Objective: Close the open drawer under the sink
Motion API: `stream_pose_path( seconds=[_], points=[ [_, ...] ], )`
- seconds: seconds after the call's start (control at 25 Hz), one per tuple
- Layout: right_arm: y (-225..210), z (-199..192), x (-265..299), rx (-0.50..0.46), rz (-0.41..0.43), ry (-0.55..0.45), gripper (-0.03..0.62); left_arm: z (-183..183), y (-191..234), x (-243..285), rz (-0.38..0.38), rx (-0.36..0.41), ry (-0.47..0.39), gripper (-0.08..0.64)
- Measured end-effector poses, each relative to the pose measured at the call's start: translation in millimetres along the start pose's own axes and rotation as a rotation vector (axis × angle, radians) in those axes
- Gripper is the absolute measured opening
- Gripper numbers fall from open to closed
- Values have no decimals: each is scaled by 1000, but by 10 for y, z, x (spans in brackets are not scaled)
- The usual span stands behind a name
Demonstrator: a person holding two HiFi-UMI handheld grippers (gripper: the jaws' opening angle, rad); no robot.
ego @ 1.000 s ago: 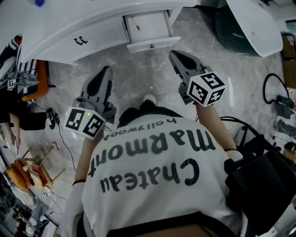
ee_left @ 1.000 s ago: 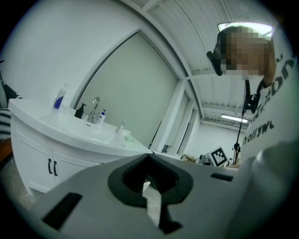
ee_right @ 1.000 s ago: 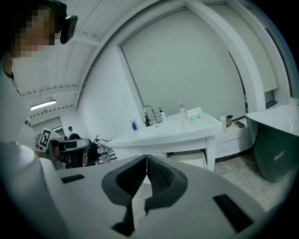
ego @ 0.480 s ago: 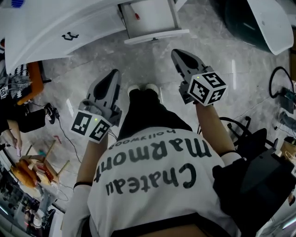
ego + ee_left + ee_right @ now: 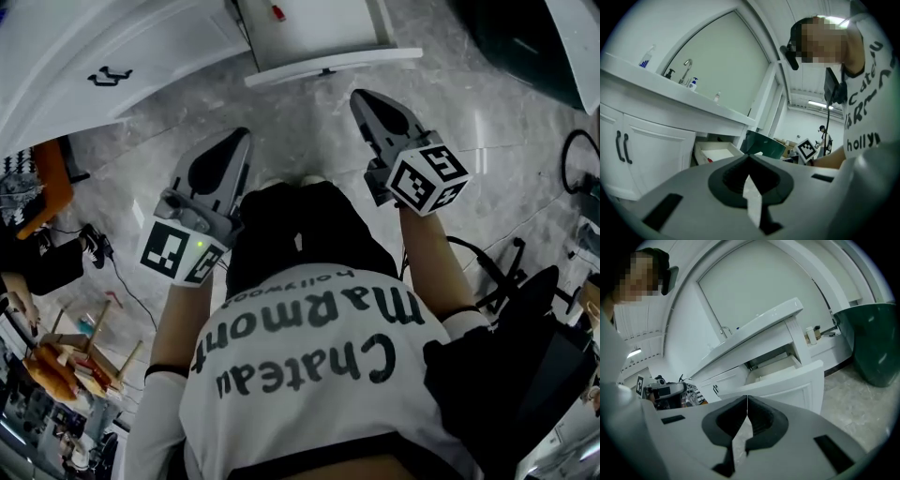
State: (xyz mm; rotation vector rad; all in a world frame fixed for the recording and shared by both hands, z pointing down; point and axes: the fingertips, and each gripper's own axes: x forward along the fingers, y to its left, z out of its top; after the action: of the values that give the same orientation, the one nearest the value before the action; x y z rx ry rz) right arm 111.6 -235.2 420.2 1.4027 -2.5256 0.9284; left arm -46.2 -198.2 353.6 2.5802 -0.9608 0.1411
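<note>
drawer (image 5: pixel 328 64) nearer; left gripper (image 5: pixel 228 148), right gripper (image 5: pixel 373 103) lowered, fingers (image 5: pixel 725 420) together.

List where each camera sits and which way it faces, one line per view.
Head view: on the person's head, facing steeply down at the shirt, the left hand-held gripper and the right hand-held gripper.
Left gripper view: on the left hand-held gripper, facing along its shut jaws toward the cabinet; the shirt shows at right.
Right gripper view: on the right hand-held gripper, facing along its shut jaws; the shirt shows at left.
Shared: all three show the open drawer.
</note>
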Motion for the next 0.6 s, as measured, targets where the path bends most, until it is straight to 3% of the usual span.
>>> stream_pose_path(
  seconds=[0.24, 0.6],
  points=[
    [-282, -190, 266, -55, 72, -125, 12, -541, 209, 375, -64, 35, -62, 8],
    [-589, -502, 496, -215, 102, -272, 14, -1107, 467, 628, -103, 45, -211, 8]
  ],
)
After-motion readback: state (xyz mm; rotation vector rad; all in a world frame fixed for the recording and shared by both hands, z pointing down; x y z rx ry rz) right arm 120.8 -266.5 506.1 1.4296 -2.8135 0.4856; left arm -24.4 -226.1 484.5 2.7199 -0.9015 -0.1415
